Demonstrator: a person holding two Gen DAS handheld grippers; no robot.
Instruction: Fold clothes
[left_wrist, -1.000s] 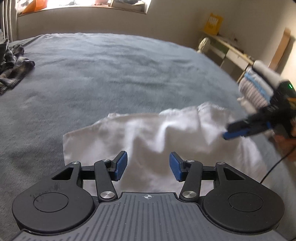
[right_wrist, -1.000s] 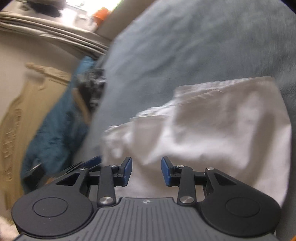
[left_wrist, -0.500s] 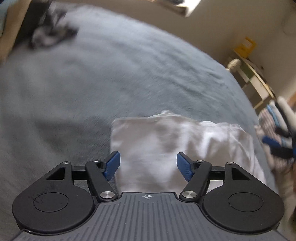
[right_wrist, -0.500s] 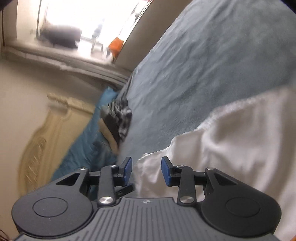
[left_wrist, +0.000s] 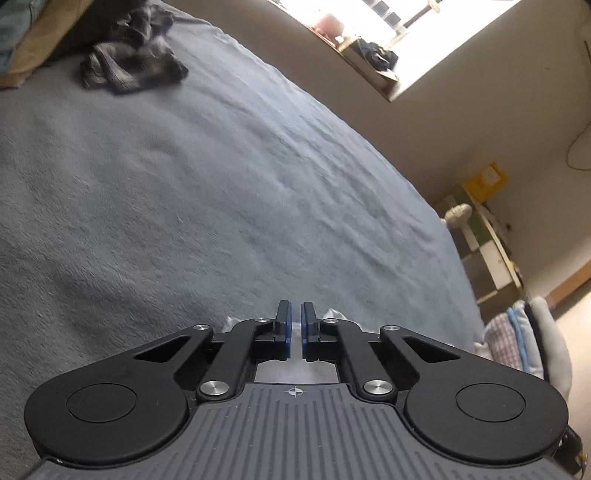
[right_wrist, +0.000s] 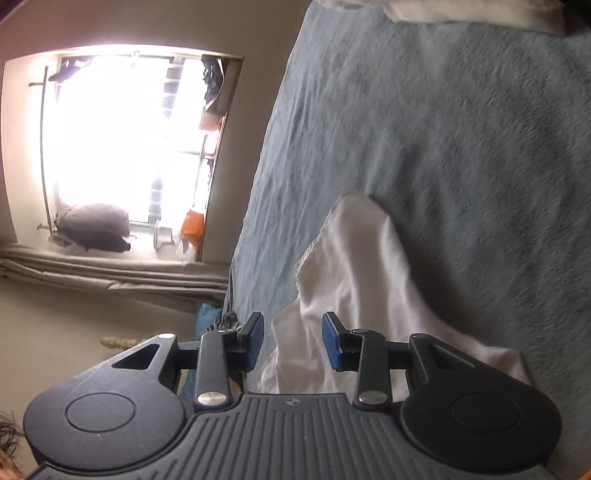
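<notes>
We list: white garment (right_wrist: 354, 295) rumpled on the blue-grey bed (left_wrist: 184, 192). Left gripper (left_wrist: 295, 325) jaws pressed together over its edge; right gripper (right_wrist: 293, 341) jaws spread around a fold. Dark clothes (left_wrist: 129, 66) far off. No legible writing.

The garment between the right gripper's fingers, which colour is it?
Plain white garment, with no pattern; the right wrist view shows it best.

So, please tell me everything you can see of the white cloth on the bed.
The white cloth is soft, thin-looking fabric, rumpled, not flat, lying on the grey-blue blanket. In the right wrist view one part rises in a peak with folds running down toward the right gripper, whose open jaws stand around its edge. In the left wrist view only a small patch shows at the shut left gripper.
</notes>
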